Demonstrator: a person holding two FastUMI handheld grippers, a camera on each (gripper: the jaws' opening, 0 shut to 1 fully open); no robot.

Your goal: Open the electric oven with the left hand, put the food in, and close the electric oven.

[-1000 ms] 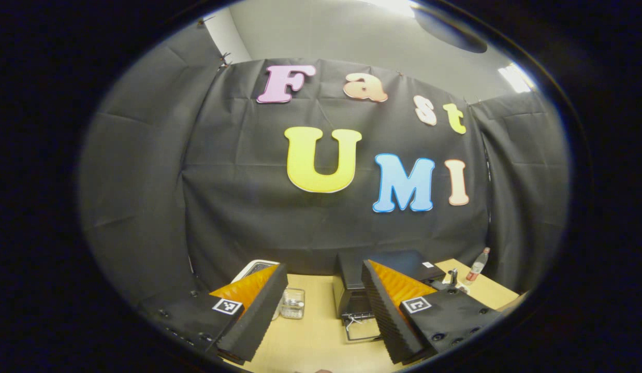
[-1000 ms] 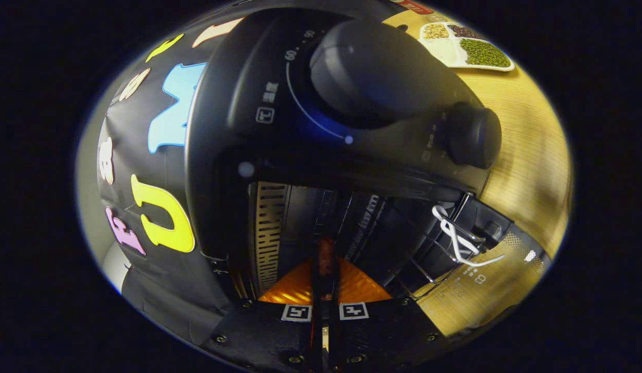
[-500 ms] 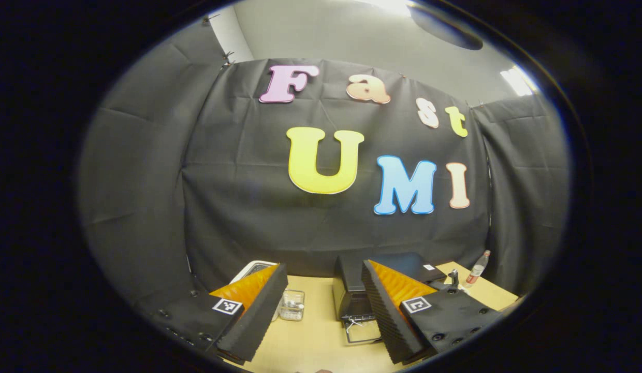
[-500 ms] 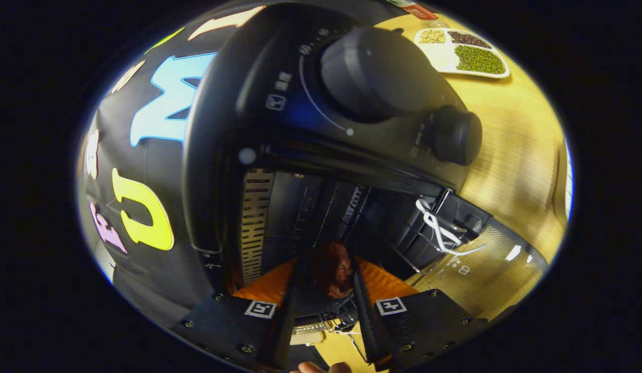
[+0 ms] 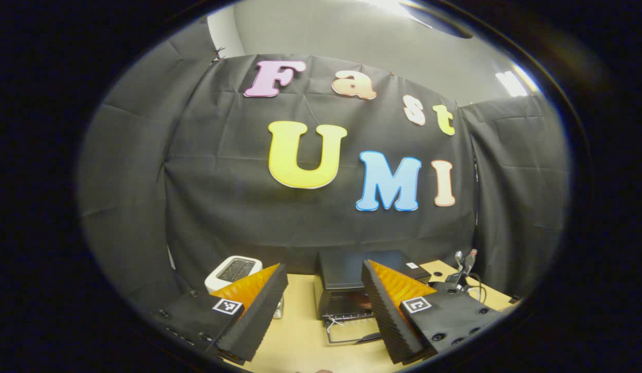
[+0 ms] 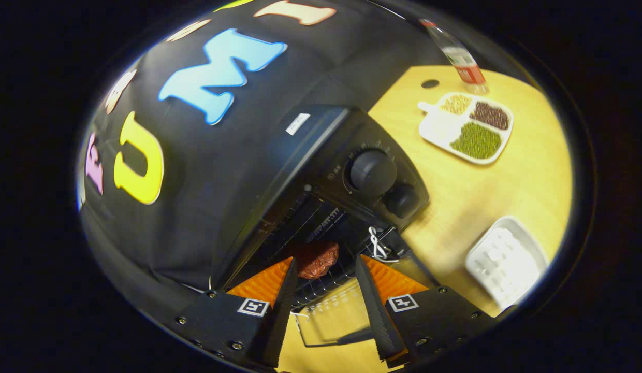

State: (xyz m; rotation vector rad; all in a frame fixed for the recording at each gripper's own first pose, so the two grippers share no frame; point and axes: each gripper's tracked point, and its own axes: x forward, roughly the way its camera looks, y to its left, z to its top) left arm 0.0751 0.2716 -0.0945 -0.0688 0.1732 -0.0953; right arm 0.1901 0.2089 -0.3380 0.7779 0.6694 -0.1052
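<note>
The black electric oven (image 6: 321, 150) stands with its glass door (image 6: 331, 318) folded down flat on the table. A reddish-brown patty (image 6: 315, 259) lies on the wire rack inside the oven's mouth. My right gripper (image 6: 326, 269) is open just outside the oven, its fingers either side of the patty's line but apart from it. In the left gripper view the oven (image 5: 352, 272) sits farther off with the door (image 5: 352, 329) down. My left gripper (image 5: 323, 267) hangs open above the table, holding nothing.
Two knobs (image 6: 374, 172) sit on the oven's front. A divided plate of beans (image 6: 468, 127), a bottle (image 6: 458, 54) and a white tray (image 6: 507, 261) lie right of the oven. A white toaster (image 5: 233, 270) stands to its left on the wooden table (image 5: 295, 342).
My right gripper opened, let go of the patty on the rack and drew back out of the oven. The left gripper stayed open and shifted only slightly.
</note>
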